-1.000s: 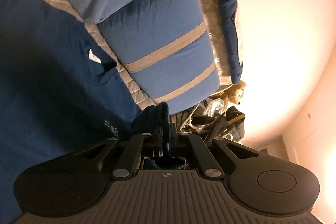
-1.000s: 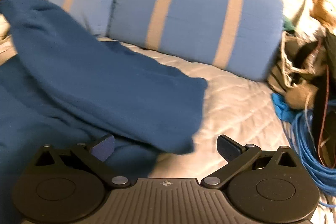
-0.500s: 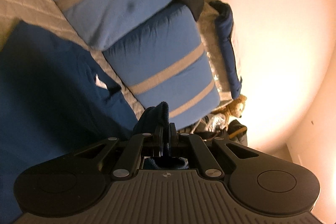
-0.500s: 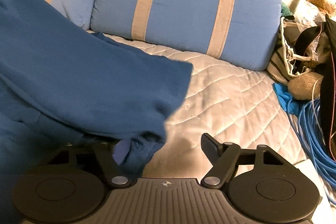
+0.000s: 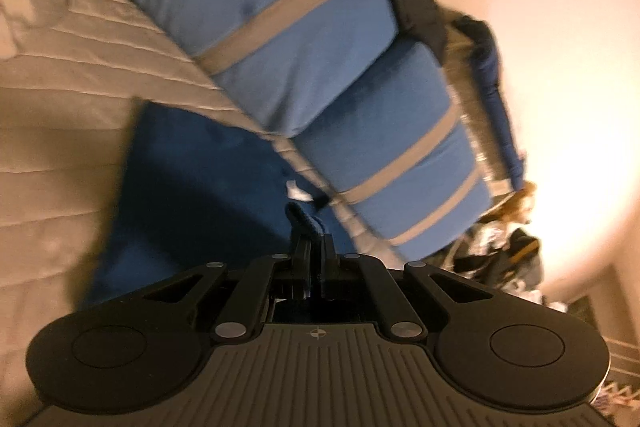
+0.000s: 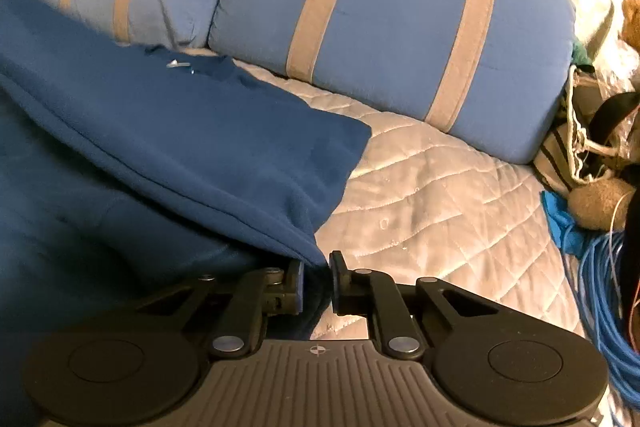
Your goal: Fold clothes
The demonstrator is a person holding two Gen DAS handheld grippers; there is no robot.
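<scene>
Your left tongs (image 5: 316,251) are pressed together on a bunched fold of the dark blue fleece garment (image 5: 200,163), a tuft of the cloth poking out past the fingertips. The rest of that garment lies spread on the pale quilted bedcover (image 5: 60,75), its far edge against the two blue pillows with grey stripes (image 5: 304,39); a small white label (image 5: 298,191) shows near the neckline. This view is blurred, so fine detail of the pinch is hard to read.

Your right tongs (image 6: 316,281) have just been closing, and their fingers now stand close together with the corner of the garment (image 6: 180,147) between them. Cloth fills the narrow gap and the pads pinch it. From there a folded-over panel of the fleece runs up and left across the lower layer, its seam line visible along the edge.

To the right of the bedcover (image 6: 440,211), off the mattress edge, a coil of bright blue cable (image 6: 600,287) lies beside a striped bag with rope handles (image 6: 560,163) and a tan plush toy (image 6: 596,203).
</scene>
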